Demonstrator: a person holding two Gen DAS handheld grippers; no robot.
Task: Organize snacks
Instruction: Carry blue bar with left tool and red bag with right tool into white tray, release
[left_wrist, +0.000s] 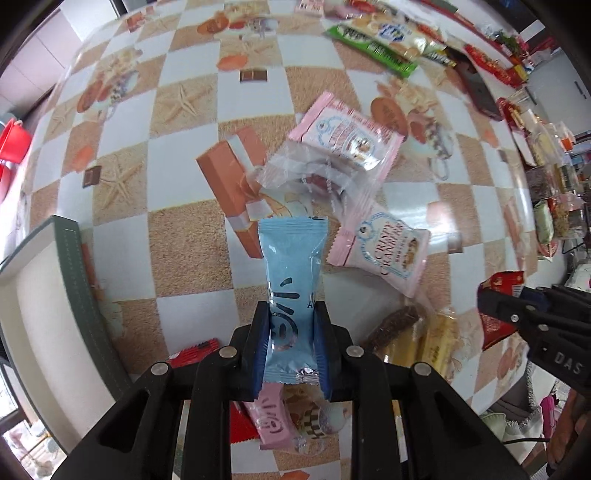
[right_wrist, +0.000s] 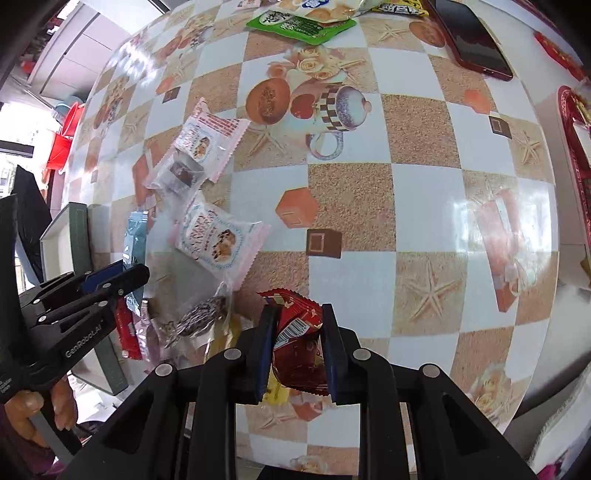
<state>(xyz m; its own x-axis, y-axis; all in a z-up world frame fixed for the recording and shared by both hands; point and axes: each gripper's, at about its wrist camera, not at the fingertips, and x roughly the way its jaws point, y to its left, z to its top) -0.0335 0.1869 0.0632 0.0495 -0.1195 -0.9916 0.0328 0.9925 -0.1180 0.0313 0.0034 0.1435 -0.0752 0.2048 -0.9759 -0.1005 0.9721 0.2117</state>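
My left gripper (left_wrist: 291, 317) is shut on a light blue snack packet (left_wrist: 291, 273) and holds it upright above the table; the packet also shows in the right wrist view (right_wrist: 133, 240). My right gripper (right_wrist: 297, 317) is shut on a red snack packet (right_wrist: 299, 339), which also shows in the left wrist view (left_wrist: 498, 314). Two pink cranberry packets (left_wrist: 347, 133) (left_wrist: 384, 251) and a clear wrapped snack (left_wrist: 314, 173) lie on the table beyond. A pink packet (left_wrist: 271, 417) lies under the left gripper. A green-edged box (left_wrist: 48, 295) stands at the left.
A dark seeded bar (left_wrist: 395, 325) and a yellow snack (left_wrist: 439, 343) lie between the grippers. Green and white packets (left_wrist: 376, 40) lie at the far edge beside a phone (right_wrist: 469, 37). A red tray (right_wrist: 576, 136) stands at the right. The table (right_wrist: 424, 192) has a checkered cloth.
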